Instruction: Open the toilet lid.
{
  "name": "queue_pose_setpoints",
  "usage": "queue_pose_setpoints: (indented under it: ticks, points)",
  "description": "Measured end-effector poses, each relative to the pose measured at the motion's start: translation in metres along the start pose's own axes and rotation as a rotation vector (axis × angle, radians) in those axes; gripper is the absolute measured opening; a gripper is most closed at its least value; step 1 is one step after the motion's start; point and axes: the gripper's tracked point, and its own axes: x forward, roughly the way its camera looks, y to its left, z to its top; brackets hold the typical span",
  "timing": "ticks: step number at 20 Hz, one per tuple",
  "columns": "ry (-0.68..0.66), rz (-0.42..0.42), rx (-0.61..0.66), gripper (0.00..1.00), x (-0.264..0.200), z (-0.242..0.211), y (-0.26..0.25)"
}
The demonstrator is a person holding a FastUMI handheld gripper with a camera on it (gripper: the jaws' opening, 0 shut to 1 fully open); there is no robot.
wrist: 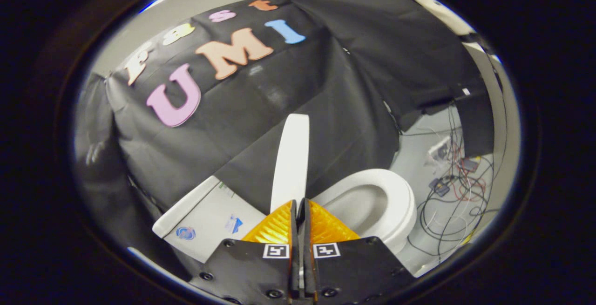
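- The claw (299,201) sits low and near in the gripper view, its two fingers (279,226) brought close together with only a thin slit between them.
- The toilet lid (291,160) is caught edge-on in that slit; both fingers press on its near edge, so the claw is pinching the lid.
- The lid stands raised, seen almost edge-on as a narrow white blade rising from the fingertips toward the far black cloth wall (260,123).
- Right of the fingers and just beyond them lies the toilet seat (396,198), a white oval ring resting flat on the bowl (363,207), whose grey hollow is open to view.
- Left of the fingers is the toilet tank (205,221), a white box with a flat top; two small stickers sit on its near face, too small to make out.
- The lid's lower end meets the toilet between tank and seat, though the fingers hide the joint itself.
- Far right, on the pale floor (414,156), a tangle of dark and red cables (458,188) runs among a few small electronic boxes, well apart from the bowl.
- The cloth wall drapes behind the tank and toilet, folding over a further panel at far right.
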Motion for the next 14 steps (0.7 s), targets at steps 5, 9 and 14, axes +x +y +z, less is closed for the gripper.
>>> queue_pose_setpoints:
  ticks: [5,9,14]
  points:
    - [0.015,0.086,-0.158,0.07,0.000,0.004,0.052]
    - [0.047,0.183,-0.401,0.07,0.001,-0.001,0.100]
    - [0.075,0.297,-0.544,0.07,-0.009,-0.017,0.149]
